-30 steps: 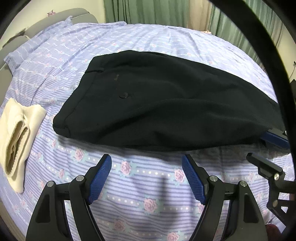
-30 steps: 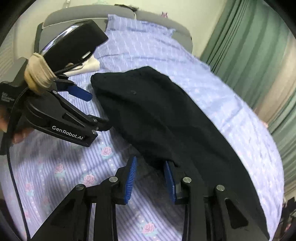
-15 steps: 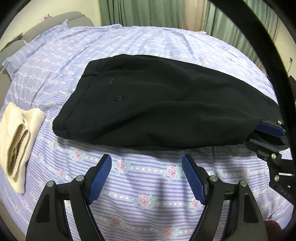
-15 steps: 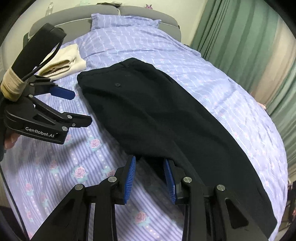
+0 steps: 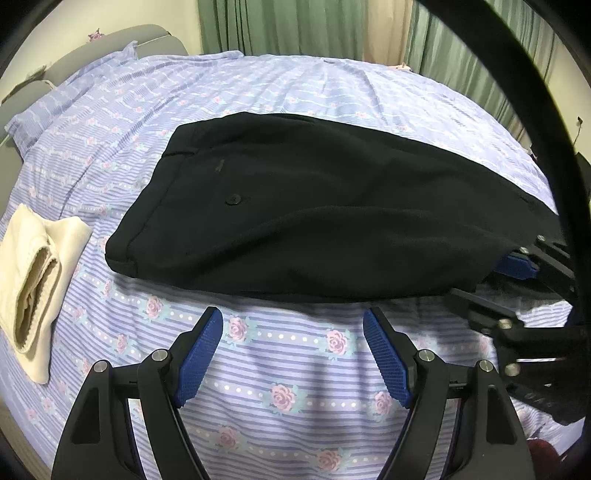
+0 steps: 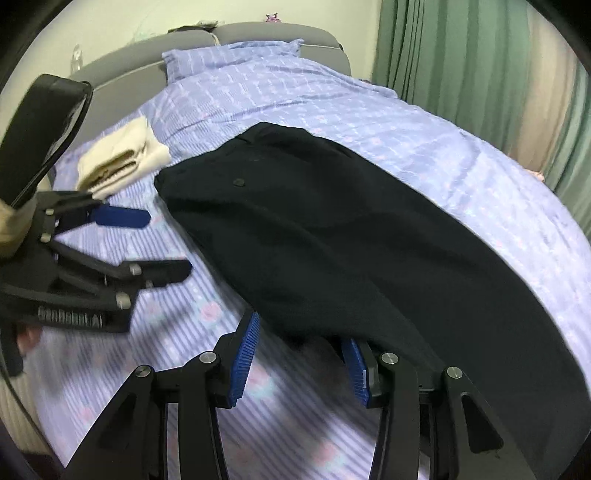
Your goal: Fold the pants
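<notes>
Pants [image 5: 325, 206], black and one pair only, lie folded lengthwise across a bed [image 5: 295, 88] dressed in a lavender striped sheet printed with pink roses. We count one button [image 5: 233, 199] on the seat of the pants, one folded cream garment [image 5: 33, 273] lying apart from the waistband toward the head of the bed, one matching pillow [image 6: 236, 55] against a grey headboard [image 6: 258, 31], and green curtains [image 5: 280, 26] behind.

We hold two grippers. The left gripper [image 5: 293, 350] hangs just above the bare sheet near the long edge of the pants, its blue-padded fingers [image 5: 201, 356] spread wide with nothing between them and nothing touched.

The right gripper [image 6: 299, 356] sits at the same edge farther toward the legs, and its jaws are opening. From its own view the cloth's edge droops over the tip of its right finger [image 6: 356, 369] while its left finger stands clear of the cloth, over the sheet, so the pads no longer press on the cloth. From the left wrist view we see one blue pad [image 5: 517, 266] poking out from beneath the black fabric.
</notes>
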Demonstrator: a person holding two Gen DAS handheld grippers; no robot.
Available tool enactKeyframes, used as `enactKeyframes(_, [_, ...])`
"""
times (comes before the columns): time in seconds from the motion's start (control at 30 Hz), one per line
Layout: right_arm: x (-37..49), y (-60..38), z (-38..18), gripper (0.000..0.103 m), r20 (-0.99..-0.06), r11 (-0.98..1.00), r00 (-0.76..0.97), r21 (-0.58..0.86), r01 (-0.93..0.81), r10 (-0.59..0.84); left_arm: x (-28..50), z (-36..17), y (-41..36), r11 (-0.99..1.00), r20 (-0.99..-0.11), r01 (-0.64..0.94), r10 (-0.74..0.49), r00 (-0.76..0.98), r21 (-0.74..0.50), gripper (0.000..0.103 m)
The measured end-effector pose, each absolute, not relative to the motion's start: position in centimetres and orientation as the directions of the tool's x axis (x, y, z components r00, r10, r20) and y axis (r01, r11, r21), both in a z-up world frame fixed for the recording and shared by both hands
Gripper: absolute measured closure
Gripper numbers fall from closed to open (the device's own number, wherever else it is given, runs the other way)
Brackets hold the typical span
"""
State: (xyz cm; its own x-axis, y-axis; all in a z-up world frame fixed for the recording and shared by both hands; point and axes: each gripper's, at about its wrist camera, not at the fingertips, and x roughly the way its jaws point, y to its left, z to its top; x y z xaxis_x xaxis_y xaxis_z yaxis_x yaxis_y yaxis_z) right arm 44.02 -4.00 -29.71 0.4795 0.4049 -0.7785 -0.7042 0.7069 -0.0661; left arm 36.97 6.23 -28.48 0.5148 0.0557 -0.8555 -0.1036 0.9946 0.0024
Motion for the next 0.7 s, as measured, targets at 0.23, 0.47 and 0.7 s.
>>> enactKeyframes(0.23, [44.1,-3.1,-29.7,0.086,-0.762,0.756,0.545,-0.112,-0.644,0.351,36.6,-29.3,7.2,0.991,-0.865,-0.132,0.072,0.496,0.006,0.025])
enactKeyframes(0.47, [42.0,-4.2,-30.4,0.089,-0.839,0.796,0.378,0.102,-0.596,0.391,35.2,-28.8,8.5,0.989,-0.867,-0.142,0.096,0.489,0.030,0.025])
enactKeyframes(0.7, [41.2,-3.9,-34.6,0.089,-0.906,0.858,0.272,0.159,-0.488,0.323,33.7,-30.2,10.8,0.981,-0.897,-0.182,0.139,0.420,0.067,0.025])
